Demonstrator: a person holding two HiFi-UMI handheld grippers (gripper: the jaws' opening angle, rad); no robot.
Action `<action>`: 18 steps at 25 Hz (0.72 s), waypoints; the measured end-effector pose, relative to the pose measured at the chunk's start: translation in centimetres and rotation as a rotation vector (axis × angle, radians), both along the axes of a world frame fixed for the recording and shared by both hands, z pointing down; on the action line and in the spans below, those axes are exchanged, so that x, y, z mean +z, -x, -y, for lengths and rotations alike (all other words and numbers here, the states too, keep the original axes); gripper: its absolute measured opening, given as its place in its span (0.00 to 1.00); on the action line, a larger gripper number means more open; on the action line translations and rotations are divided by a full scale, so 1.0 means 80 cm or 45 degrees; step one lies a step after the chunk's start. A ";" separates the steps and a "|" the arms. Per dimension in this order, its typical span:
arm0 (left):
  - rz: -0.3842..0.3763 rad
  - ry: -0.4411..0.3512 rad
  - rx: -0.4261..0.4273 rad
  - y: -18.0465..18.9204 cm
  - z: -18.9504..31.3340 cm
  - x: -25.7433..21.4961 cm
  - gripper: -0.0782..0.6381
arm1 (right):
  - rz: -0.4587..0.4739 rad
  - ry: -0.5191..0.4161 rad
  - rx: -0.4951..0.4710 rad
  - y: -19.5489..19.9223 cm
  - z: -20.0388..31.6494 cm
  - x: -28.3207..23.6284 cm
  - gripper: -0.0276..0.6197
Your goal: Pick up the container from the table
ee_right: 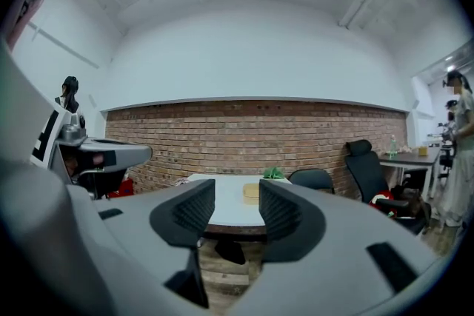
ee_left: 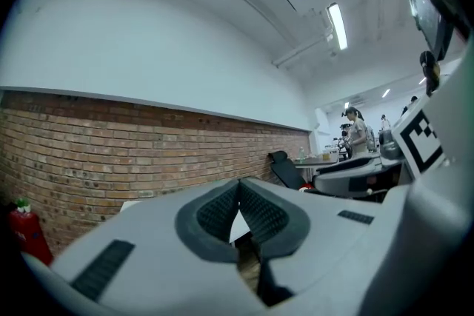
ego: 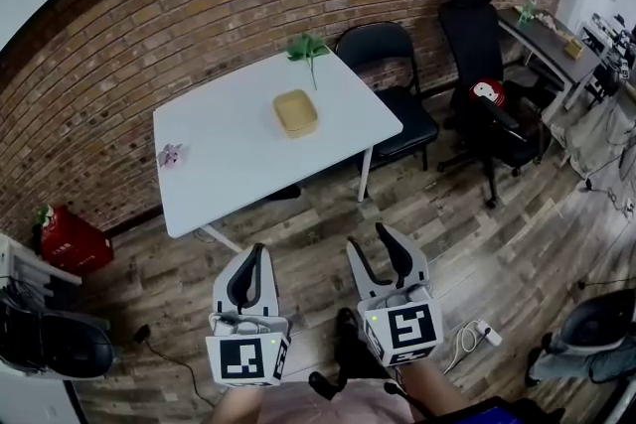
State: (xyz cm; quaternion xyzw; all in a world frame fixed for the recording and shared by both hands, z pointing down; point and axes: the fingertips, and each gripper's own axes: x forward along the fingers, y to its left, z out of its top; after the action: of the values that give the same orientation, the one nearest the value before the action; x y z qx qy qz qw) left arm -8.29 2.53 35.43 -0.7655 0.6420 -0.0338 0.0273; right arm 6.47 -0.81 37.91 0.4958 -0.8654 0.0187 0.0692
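A shallow tan container [ego: 296,112] sits on the white table [ego: 229,149], towards its far right side. Both grippers hang over the wooden floor, well short of the table's near edge. My left gripper [ego: 258,251] has its pads touching at the tips with nothing between them; the left gripper view shows the same meeting pads [ee_left: 238,189]. My right gripper [ego: 371,241] stands open and empty. Through its gap in the right gripper view [ee_right: 236,203] the container [ee_right: 252,192] shows far off on the table top.
A green plant sprig [ego: 308,48] and a small pink thing [ego: 170,155] also lie on the table. A black folding chair [ego: 390,55] and an office chair [ego: 479,35] stand to its right. A red box [ego: 70,239] and a power strip [ego: 479,334] are on the floor.
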 end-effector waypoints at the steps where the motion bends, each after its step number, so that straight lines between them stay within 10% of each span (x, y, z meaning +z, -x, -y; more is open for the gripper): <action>1: 0.008 0.002 -0.013 -0.001 0.014 0.000 0.12 | 0.004 0.006 -0.008 -0.002 0.015 0.001 0.34; 18: 0.047 -0.031 -0.159 -0.014 0.144 -0.027 0.12 | 0.014 -0.013 -0.145 -0.006 0.173 -0.015 0.30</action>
State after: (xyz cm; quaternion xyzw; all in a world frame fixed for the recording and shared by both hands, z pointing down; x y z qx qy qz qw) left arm -7.14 -8.99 33.24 -0.7228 0.6883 -0.0416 0.0463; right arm 6.98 -14.67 36.72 0.4461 -0.8927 0.0128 0.0629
